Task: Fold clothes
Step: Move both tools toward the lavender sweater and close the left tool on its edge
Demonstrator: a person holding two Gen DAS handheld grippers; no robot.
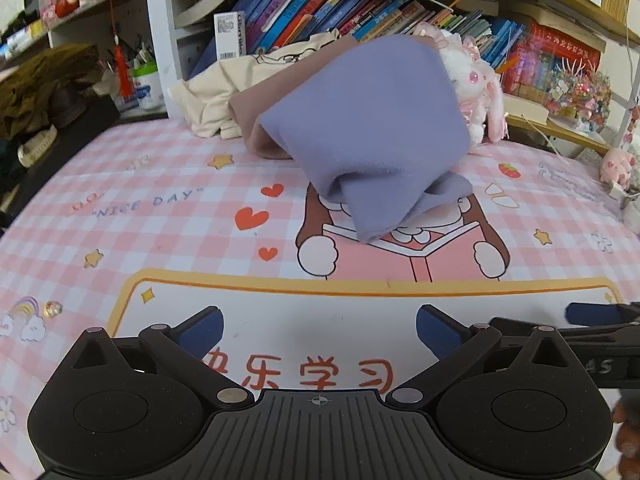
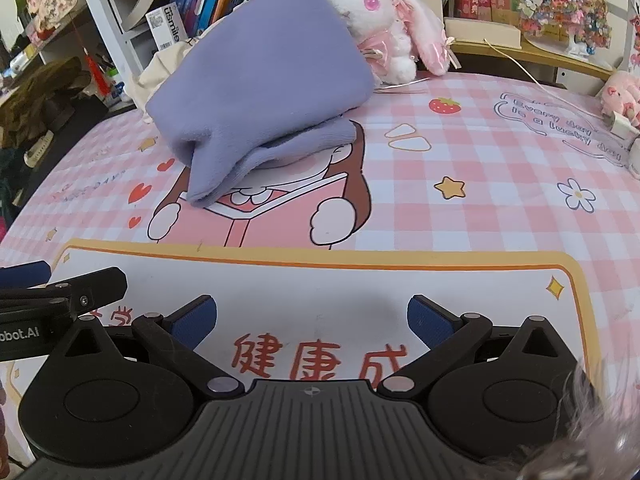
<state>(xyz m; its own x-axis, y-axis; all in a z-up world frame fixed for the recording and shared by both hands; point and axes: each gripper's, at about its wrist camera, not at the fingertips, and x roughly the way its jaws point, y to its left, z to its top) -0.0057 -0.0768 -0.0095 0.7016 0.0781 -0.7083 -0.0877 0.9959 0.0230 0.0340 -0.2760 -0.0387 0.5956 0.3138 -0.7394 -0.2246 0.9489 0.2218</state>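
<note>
Purple soft cloth, the purple garment (image 1: pixel 368 128), is seen piled up well ahead of both sets of jaws, with one corner hanging down onto the pink checked mat (image 1: pixel 168 216). Ahead and to the left of the jaws, a cream garment (image 1: pixel 224 88) is bunched behind it, and a brown-pink one (image 1: pixel 248 120) is tucked beside it. The left gripper (image 1: pixel 320 330) is held wide open over the mat with nothing between its blue pads. The right gripper (image 2: pixel 312 318) is held just beside it, also wide open and holding nothing. A white plush bunny (image 2: pixel 384 20) is propped ahead and to the right, touching the purple pile.
</note>
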